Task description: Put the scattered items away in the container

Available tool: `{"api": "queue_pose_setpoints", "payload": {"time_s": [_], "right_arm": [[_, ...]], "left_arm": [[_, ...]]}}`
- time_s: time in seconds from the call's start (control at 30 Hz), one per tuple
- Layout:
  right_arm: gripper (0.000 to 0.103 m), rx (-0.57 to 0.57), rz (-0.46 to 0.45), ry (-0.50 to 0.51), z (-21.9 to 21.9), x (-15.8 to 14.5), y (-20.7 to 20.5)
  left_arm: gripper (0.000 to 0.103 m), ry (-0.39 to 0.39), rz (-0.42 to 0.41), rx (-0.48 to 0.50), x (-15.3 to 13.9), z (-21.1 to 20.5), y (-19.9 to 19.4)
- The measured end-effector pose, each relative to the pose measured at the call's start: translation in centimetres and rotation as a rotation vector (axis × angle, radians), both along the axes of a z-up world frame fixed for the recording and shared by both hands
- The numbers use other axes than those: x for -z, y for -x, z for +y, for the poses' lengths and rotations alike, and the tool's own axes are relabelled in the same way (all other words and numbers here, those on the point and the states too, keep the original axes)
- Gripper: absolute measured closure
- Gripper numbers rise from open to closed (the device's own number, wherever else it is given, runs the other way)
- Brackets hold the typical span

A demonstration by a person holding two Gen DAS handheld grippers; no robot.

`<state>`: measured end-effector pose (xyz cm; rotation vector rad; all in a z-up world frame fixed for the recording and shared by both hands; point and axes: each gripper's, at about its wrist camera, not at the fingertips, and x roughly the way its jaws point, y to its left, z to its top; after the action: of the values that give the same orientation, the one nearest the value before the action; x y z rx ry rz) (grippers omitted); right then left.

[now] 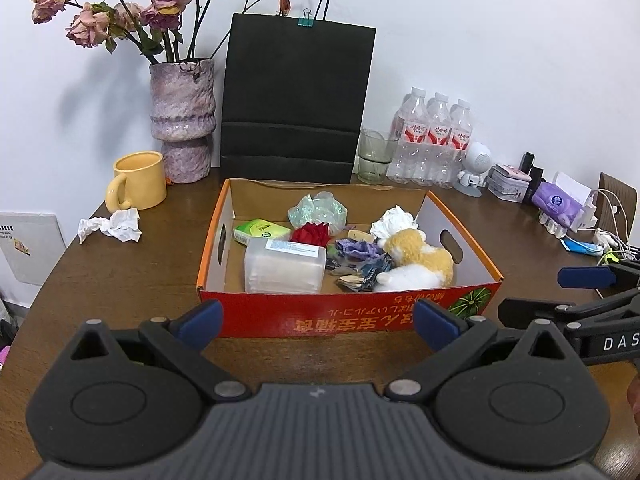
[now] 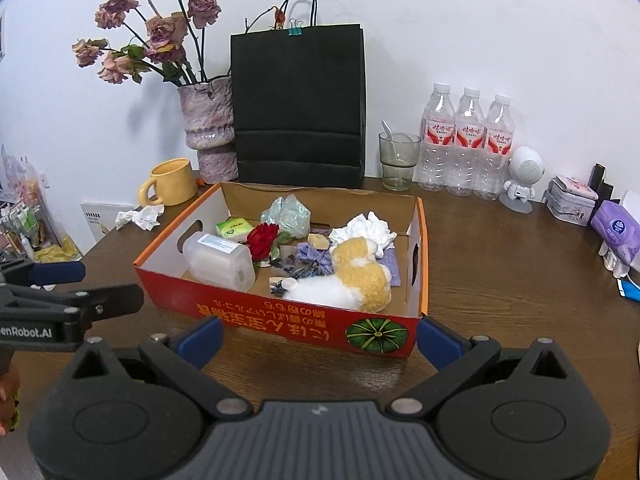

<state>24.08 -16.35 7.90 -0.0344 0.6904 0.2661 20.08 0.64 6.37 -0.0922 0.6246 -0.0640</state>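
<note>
A red and orange cardboard box stands on the brown table. It holds a plush dog, a clear plastic tub, a red flower, a green packet, crumpled tissue and wrappers. A crumpled white tissue lies on the table left of the box, by the yellow mug. My left gripper is open and empty, just in front of the box. My right gripper is open and empty, in front of the box too.
Behind the box stand a vase of dried roses, a black paper bag, a glass, three water bottles and a small white robot figure. Tins, a purple tissue pack and cables sit at the right.
</note>
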Motion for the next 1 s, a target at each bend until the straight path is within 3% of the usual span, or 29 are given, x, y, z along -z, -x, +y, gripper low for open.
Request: {"api": "queue_pose_setpoints", "payload": {"time_s": [1.0], "right_arm": [[0.000,0.025,0.032,-0.009,0.3,0.6,1.0]], "left_arm": [[0.000,0.011,0.024,0.003,0.6,-1.0,1.2]]}}
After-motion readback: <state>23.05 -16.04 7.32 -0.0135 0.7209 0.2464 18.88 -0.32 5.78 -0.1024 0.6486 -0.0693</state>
